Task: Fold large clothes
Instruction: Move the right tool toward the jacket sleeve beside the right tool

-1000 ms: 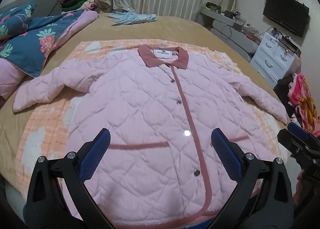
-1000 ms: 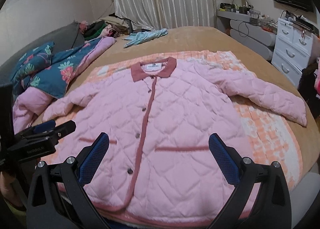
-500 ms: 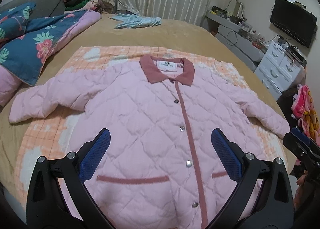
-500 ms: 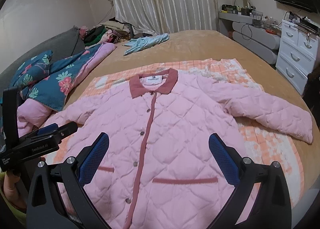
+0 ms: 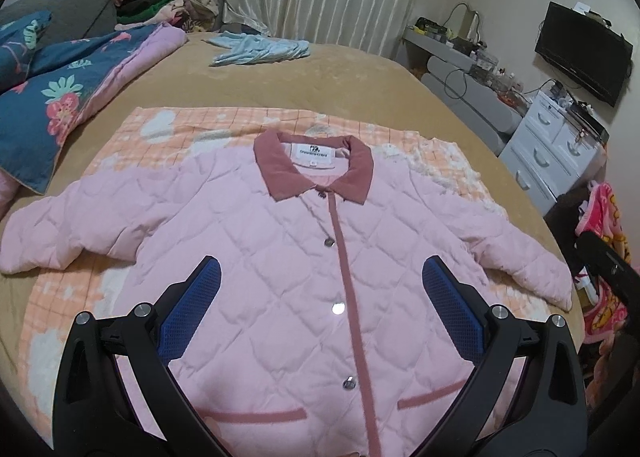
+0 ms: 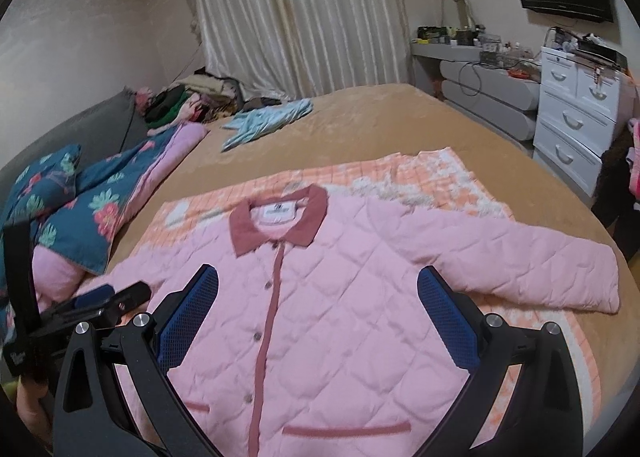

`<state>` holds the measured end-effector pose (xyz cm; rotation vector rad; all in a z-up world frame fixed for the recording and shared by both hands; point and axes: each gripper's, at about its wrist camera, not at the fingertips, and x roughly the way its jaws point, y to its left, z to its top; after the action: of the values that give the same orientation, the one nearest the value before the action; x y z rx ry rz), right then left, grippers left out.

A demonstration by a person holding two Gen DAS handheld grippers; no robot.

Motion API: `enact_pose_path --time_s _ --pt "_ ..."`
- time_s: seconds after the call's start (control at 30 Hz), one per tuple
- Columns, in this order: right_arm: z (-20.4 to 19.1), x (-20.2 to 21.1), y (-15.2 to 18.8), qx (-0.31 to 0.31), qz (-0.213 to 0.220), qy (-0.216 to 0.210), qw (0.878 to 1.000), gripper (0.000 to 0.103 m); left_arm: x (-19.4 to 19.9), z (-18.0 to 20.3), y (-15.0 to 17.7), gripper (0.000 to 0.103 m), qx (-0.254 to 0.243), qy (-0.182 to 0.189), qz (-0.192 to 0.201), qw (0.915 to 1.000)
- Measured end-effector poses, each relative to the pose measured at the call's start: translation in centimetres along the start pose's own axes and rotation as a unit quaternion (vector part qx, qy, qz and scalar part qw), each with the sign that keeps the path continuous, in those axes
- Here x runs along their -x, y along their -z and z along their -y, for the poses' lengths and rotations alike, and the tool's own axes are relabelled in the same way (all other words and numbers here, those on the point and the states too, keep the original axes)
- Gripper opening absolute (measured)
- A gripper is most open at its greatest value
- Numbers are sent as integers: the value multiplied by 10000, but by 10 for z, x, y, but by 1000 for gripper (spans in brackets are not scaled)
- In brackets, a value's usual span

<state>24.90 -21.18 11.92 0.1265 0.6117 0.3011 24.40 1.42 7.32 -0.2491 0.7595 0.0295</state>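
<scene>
Both of your grippers have lifted and pushed forward over the jacket, which lies flat, buttoned and face up on the orange blanket on the bed, so no fold is made yet. Left gripper and right gripper hover with fingers spread wide, grasping nothing. Nothing blocks the sleeves; the quilt and blue garment lie well apart.

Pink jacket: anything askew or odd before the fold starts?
Nothing much. The pink jacket lies flat and buttoned, collar up, on the orange blanket. Both sleeves are spread outward. Left gripper and right gripper are open above it.
</scene>
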Motion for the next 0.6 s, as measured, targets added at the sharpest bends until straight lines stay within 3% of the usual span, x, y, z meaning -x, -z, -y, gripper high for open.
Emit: enact_pose_path --time_s 0.27,0.6 --pt "38 -23 -29 -361 63 216 9991 99 -21 17 -20 95 -1 54 19 10000" --pt "104 -45 -28 -949 58 764 9925 99 -61 39 -32 95 -110 50 -122 9999"
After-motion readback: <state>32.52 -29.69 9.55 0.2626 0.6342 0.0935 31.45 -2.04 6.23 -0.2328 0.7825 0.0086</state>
